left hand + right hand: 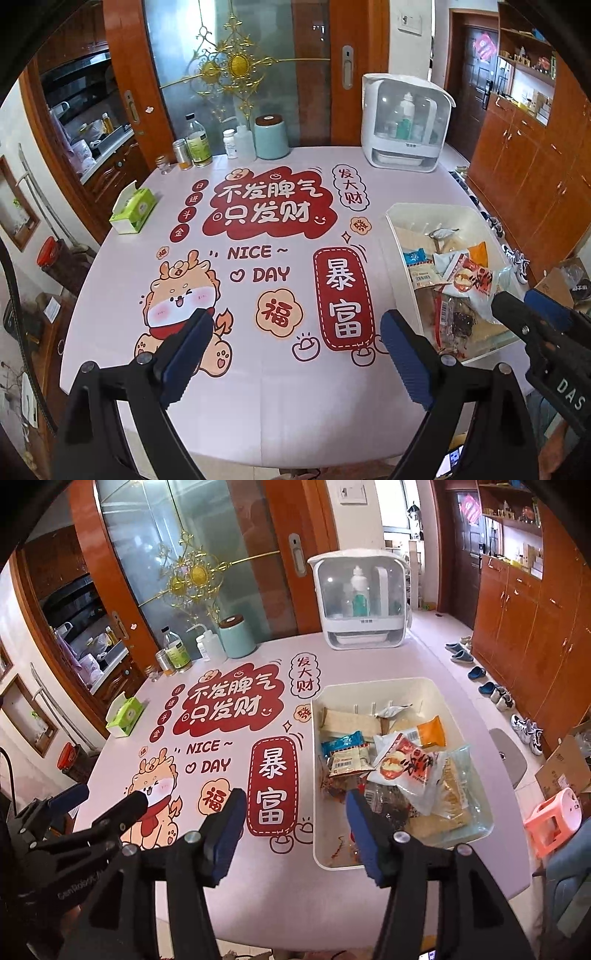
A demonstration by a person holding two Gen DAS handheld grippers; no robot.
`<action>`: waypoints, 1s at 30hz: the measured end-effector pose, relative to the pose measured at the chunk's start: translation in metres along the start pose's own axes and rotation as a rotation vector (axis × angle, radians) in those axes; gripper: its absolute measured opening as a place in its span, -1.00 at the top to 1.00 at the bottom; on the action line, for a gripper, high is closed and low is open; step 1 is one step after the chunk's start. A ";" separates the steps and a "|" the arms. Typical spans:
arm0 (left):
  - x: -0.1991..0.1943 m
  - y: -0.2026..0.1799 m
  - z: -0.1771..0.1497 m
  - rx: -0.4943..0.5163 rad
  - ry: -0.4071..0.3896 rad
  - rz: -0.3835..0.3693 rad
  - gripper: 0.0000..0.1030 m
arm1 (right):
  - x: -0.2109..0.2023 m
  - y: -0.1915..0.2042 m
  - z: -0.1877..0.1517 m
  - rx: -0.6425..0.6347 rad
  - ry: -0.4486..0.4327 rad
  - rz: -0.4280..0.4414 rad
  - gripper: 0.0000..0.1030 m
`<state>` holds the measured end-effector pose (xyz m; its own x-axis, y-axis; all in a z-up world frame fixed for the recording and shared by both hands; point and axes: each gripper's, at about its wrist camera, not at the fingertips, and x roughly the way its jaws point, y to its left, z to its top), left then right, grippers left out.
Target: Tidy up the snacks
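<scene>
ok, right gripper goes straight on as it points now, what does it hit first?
Probably the near left wall of the white bin, or the tablecloth just short of it. The right gripper is open and empty; depth unclear.

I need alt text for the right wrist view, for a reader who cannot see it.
A white rectangular plastic bin full of mixed snack packets sits on a pink table with red cartoon prints. The open black right gripper with blue pads hovers at the bin's near corner, empty; the left gripper shows at lower left.

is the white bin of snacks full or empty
Partly full. The white bin holds a loose pile of snack packets below its rim, with bare floor showing at its near end. Both grippers hover open, holding nothing.
</scene>
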<state>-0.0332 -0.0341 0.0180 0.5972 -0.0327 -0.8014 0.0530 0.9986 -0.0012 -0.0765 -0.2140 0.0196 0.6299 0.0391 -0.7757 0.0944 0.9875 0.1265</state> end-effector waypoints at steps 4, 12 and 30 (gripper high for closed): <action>-0.003 -0.002 0.001 -0.008 -0.007 -0.002 -0.78 | -0.008 0.002 0.001 -0.023 -0.025 -0.005 -0.11; -0.005 -0.010 0.001 0.005 -0.009 -0.002 -0.78 | -0.009 0.003 0.003 -0.039 -0.035 -0.002 -0.11; -0.003 -0.013 0.001 0.014 0.010 -0.005 -0.78 | -0.004 -0.002 0.000 -0.032 -0.013 0.002 -0.11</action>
<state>-0.0349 -0.0473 0.0212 0.5890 -0.0371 -0.8073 0.0670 0.9977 0.0030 -0.0792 -0.2161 0.0229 0.6401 0.0392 -0.7673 0.0685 0.9918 0.1078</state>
